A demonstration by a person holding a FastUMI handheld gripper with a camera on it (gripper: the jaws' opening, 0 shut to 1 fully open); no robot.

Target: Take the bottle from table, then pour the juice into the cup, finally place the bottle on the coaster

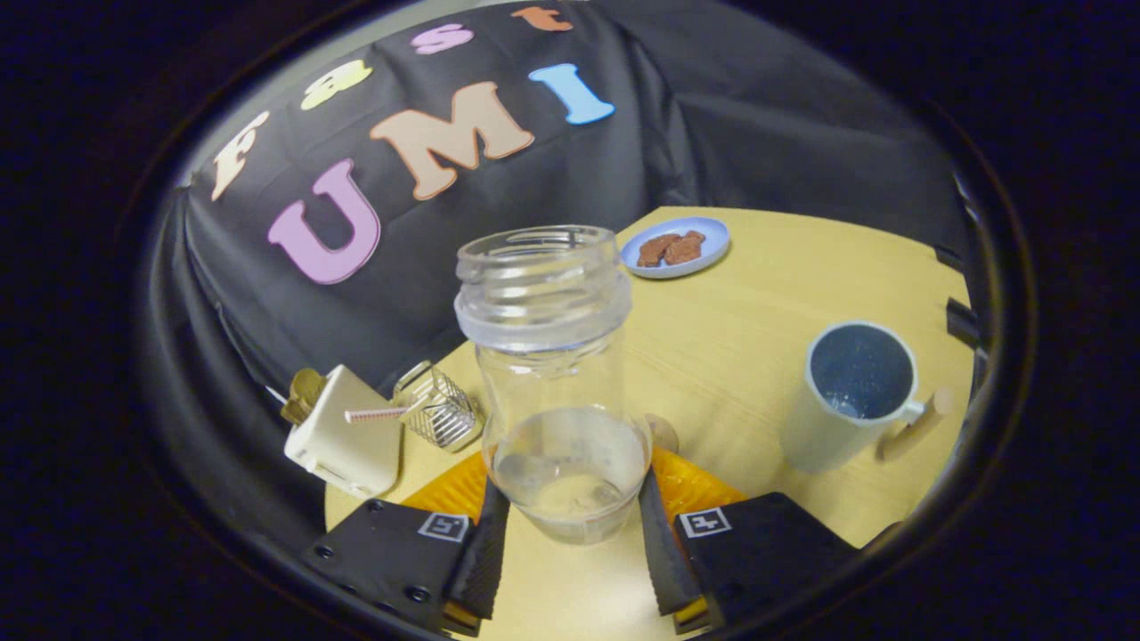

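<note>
fingers point(570, 534): clamped on bottle point(557, 392), held tilted above tabletop point(748, 338) | taking: done | pouring: cup point(850, 396) off to one side, seemingly pending | coaster: pending

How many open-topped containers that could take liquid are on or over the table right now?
2. The clear bottle, uncapped, sits between the gripper fingers, which press on its base. The cup stands on the table beyond the fingers, off to the bottle's right. Others may be hidden behind the bottle.
</note>
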